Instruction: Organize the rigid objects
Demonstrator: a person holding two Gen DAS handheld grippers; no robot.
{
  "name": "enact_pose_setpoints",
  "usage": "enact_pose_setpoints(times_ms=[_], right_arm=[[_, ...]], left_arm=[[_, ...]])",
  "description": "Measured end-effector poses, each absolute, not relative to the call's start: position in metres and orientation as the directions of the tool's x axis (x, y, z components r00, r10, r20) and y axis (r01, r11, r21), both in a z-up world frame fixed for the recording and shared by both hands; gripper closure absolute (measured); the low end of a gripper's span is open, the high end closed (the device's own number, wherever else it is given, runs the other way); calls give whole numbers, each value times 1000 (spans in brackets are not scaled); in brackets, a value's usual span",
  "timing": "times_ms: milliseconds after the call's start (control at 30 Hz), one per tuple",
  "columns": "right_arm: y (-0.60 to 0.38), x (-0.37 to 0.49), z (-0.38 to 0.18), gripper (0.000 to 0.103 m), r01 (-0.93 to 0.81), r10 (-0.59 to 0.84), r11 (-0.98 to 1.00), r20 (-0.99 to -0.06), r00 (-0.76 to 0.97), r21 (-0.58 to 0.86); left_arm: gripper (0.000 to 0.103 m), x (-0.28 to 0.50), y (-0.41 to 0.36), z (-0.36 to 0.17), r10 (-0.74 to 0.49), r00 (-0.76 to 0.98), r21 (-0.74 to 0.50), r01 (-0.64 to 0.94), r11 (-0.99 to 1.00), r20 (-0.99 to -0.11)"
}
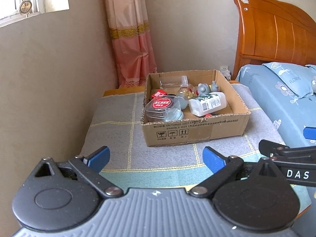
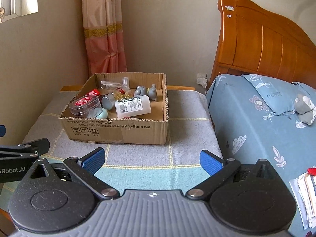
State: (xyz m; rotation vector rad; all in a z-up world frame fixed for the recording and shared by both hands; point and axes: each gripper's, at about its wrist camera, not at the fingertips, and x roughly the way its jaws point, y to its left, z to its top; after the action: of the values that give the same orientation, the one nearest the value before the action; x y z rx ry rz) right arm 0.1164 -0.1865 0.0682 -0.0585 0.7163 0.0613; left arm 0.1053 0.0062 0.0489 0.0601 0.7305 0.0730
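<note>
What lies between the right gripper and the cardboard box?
Only bare blanket lies between the open right gripper and the box; nothing stands there, as the right wrist view shows.

Open cardboard box [image 1: 194,132] of jumbled items, white bottle [image 1: 207,103] on its side

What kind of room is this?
Most likely a bedroom: there's a carved orange wooden headboard, a bed under a blue flowered sheet, and a pink curtain near a window.
</note>
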Motion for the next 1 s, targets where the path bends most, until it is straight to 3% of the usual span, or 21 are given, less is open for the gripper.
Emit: enact_pose_setpoints(times_ms=[1000], right_arm=[[-185, 119, 64, 0, -76, 40, 997, -664, 747, -25]], left_arm=[[3, 106, 7, 48, 102, 742, 87, -60, 994, -663]])
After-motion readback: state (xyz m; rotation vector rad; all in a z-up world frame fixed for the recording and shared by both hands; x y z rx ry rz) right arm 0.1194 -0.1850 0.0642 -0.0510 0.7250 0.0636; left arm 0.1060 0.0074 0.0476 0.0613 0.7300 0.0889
